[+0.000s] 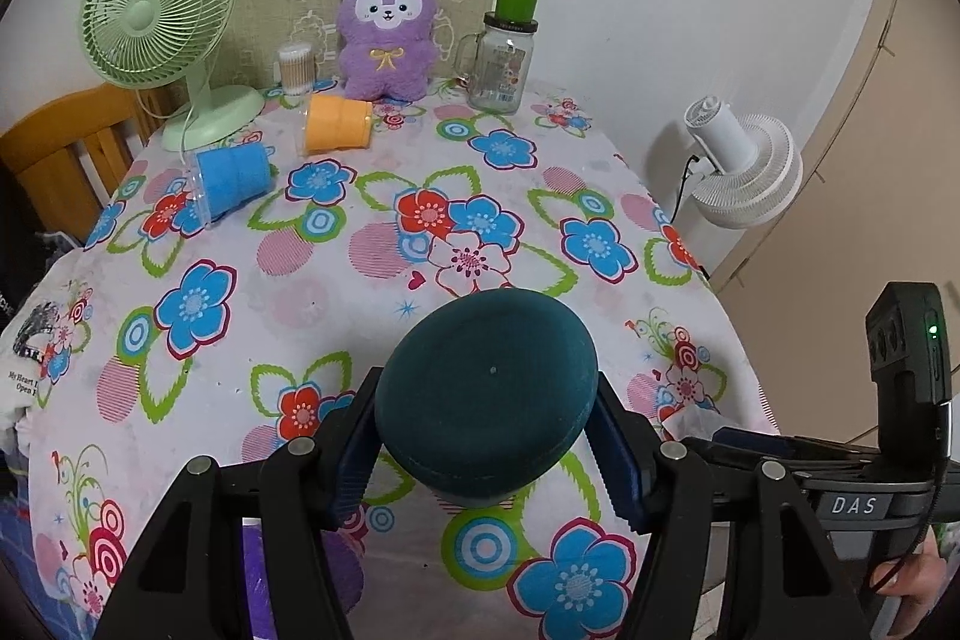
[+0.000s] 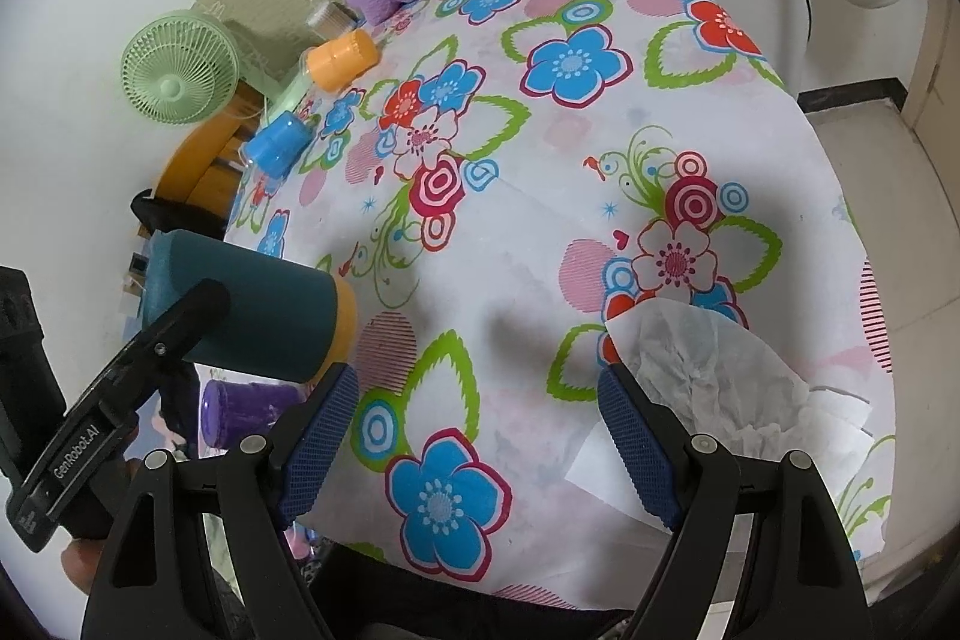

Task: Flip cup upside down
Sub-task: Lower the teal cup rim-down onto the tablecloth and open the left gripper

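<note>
L gripper (image 1: 486, 451) clamped on the teal cup (image 1: 487, 394), blue pads pressing both sides. L wrist view shows only the cup's flat closed base facing the cam, small dot at centre; mouth not visible there. R wrist view gives the side-on look: same cup (image 2: 258, 316) held off the floral tablecloth (image 2: 540, 232) at the table's near-left edge, lying roughly horizontal, teal sleeve w/ an orange band at the end toward table centre. Can't tell from either view if anything's inside.

R gripper (image 2: 480, 445) spread wide, nothing between the pads, hovering over the cloth. Crumpled white tissue (image 2: 714, 370) just beside its right finger; in the L view only a sliver of that shows.

Only R view: purple cup (image 2: 240, 409) low by the table edge, under the teal one, partly hidden.

Far side, both views: orange cup (image 1: 337, 123) and blue cup (image 1: 231, 178) both on their sides on the cloth, clear rims, contents not discernible. Glass mason jar (image 1: 501, 61) w/ handle, looks empty, green cap on top. Clear tub of cotton swabs (image 1: 297, 67), full. Purple plush bunny (image 1: 384, 31) upright betw. tub and jar. Green desk fan (image 1: 159, 4) far left; white fan (image 1: 744, 160) off the table at right. Wooden chair (image 1: 72, 148) behind left corner.
</note>
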